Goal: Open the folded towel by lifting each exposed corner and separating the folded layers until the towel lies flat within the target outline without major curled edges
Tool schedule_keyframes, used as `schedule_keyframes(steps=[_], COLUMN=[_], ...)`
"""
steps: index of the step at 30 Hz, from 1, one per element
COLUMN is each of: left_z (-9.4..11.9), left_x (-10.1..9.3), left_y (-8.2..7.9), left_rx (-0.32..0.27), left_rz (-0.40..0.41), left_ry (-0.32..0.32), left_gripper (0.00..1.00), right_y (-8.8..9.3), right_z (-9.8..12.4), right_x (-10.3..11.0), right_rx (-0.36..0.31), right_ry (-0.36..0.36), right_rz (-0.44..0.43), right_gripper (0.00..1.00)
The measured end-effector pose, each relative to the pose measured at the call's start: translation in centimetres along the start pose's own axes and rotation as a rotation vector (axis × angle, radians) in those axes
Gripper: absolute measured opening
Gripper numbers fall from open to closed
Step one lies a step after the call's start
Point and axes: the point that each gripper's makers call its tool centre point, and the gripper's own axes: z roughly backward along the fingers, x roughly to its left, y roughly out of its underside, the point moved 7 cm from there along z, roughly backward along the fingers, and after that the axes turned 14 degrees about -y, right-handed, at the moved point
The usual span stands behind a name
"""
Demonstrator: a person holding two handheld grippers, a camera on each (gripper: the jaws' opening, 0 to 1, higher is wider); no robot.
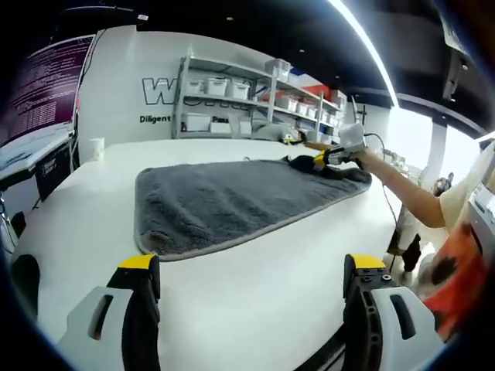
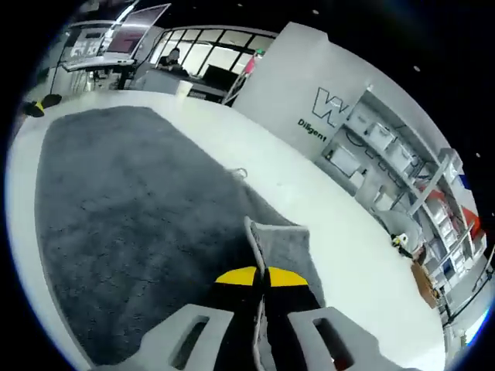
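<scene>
White table (image 1: 232, 309); right gripper (image 2: 258, 277) seemingly pinches towel (image 2: 139, 232) corner.

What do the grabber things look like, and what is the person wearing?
Each gripper has two pale grey plastic jaws with yellow tips and black inner pads: the left gripper and the right gripper. The person's sleeve is pale yellow, with orange-and-black patterned cloth below.

Grey tool (image 1: 251, 309) bodies, black jaws, yellow tips; orange-patterned clothing.
</scene>
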Motion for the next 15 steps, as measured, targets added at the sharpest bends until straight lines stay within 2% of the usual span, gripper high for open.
schedule_keyframes(steps=[7, 11, 15], left_z=[0.0, 0.1, 0.2], left_x=[-0.2, 0.2, 0.2], left_y=[0.3, 0.5, 0.5], left_rx=[0.003, 0.005, 0.007], left_rz=[-0.001, 0.009, 0.009], left_ry=[0.013, 0.0, -0.009], left_gripper=[0.97, 0.96, 0.96], right_y=[-0.3, 0.3, 1.1], right_z=[2.7, 3.5, 3.4], right_x=[-6.1, -8.6, -10.3], right_rx=[0.012, 0.04, 0.072], right_ry=[0.112, 0.162, 0.19], right_rz=[-0.024, -0.026, -0.026], right_gripper=[0.0, 0.0, 0.0])
